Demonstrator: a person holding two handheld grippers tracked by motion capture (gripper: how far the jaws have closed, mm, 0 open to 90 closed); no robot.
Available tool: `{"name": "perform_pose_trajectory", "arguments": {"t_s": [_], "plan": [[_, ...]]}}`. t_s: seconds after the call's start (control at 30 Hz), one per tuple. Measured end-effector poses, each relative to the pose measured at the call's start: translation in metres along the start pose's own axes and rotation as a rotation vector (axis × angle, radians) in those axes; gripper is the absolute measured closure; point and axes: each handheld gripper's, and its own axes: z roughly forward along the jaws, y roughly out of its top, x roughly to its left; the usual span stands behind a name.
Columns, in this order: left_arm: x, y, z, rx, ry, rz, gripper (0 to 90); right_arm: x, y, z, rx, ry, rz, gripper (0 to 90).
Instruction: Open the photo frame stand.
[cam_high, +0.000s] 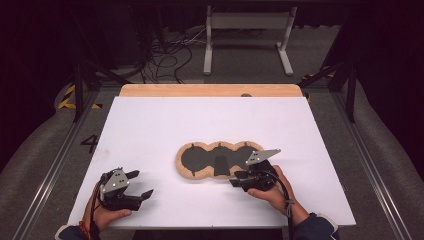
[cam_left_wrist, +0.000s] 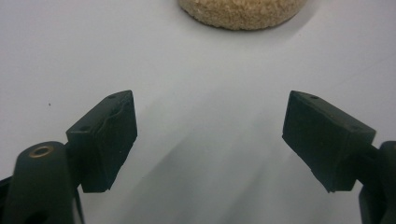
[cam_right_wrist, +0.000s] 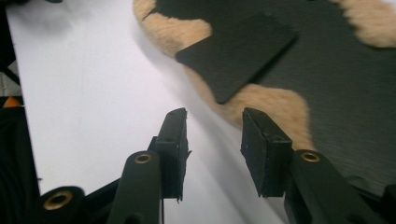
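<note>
In the high view, one fuzzy tan mat with a black inside is seen on the white table, nearer the front edge than the back. The right gripper is held at the mat's front rim, and the left gripper near the front left corner.

In the left gripper view, two jaws are spread wide, empty.

In the right gripper view, two jaws are apart, nothing between. One black flap is seen. A grab is probably being lined up; the jaws must be moved onto the rim and closed.
</note>
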Motion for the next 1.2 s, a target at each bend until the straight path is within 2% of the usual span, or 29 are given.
{"name": "perform_pose_trajectory", "arguments": {"t_s": [0.07, 0.13, 0.23, 0.4, 0.5, 0.53, 0.57, 0.63, 0.67, 0.77, 0.9, 0.97, 1.0, 1.03, 1.17, 1.2], "plan": [[0.000, 0.000, 0.000, 0.004, 0.003, -0.006, 17.8, 0.001, 0.001, 0.002, 0.002, 0.001, 0.003, 59.5], [0.002, -0.001, 0.000, 0.009, 0.004, -0.016, 17.3, -0.002, 0.002, 0.010, 0.011, 0.016, 0.041, 59.6], [0.002, -0.001, 0.001, 0.015, 0.003, -0.018, 17.2, -0.006, 0.002, 0.011, -0.015, 0.057, 0.081, 58.5], [0.000, 0.000, 0.004, 0.024, 0.000, -0.015, 16.3, -0.011, 0.002, 0.012, -0.047, 0.120, 0.182, 53.0], [0.000, 0.001, 0.005, 0.030, 0.003, -0.014, 16.1, -0.015, 0.001, 0.012, -0.075, 0.164, 0.267, 51.4], [0.000, 0.001, 0.005, 0.030, 0.003, -0.014, 16.1, -0.015, 0.001, 0.012, -0.075, 0.164, 0.267, 51.4], [-0.001, 0.001, 0.006, 0.030, 0.001, -0.014, 16.0, -0.017, 0.001, 0.013, -0.094, 0.189, 0.313, 50.5], [-0.001, 0.003, 0.008, 0.026, -0.006, -0.026, 16.0, -0.020, 0.002, 0.014, -0.113, 0.210, 0.360, 50.5], [-0.001, 0.003, 0.008, 0.026, -0.006, -0.026, 15.9, -0.020, 0.002, 0.014, -0.113, 0.210, 0.360, 50.5], [0.000, 0.008, 0.012, 0.017, -0.016, -0.018, 15.8, -0.027, 0.003, 0.015, -0.144, 0.264, 0.498, 50.7], [0.003, 0.020, 0.021, 0.005, -0.042, -0.025, 15.7, -0.033, 0.003, 0.018, -0.176, 0.296, 0.604, 53.4], [0.004, 0.024, 0.023, 0.001, -0.049, -0.030, 15.6, -0.034, 0.004, 0.021, -0.183, 0.289, 0.630, 56.7], [0.006, 0.028, 0.027, -0.004, -0.061, -0.039, 15.6, -0.034, 0.004, 0.021, -0.183, 0.289, 0.630, 56.7], [0.007, 0.031, 0.031, -0.007, -0.068, -0.053, 15.7, -0.034, 0.005, 0.023, -0.181, 0.283, 0.651, 56.8], [0.014, 0.044, 0.046, -0.014, -0.091, -0.082, 15.7, -0.035, 0.009, 0.030, -0.186, 0.299, 0.670, 52.9], [0.017, 0.050, 0.054, -0.015, -0.108, -0.099, 15.7, -0.034, 0.009, 0.031, -0.190, 0.302, 0.670, 52.2]]}}
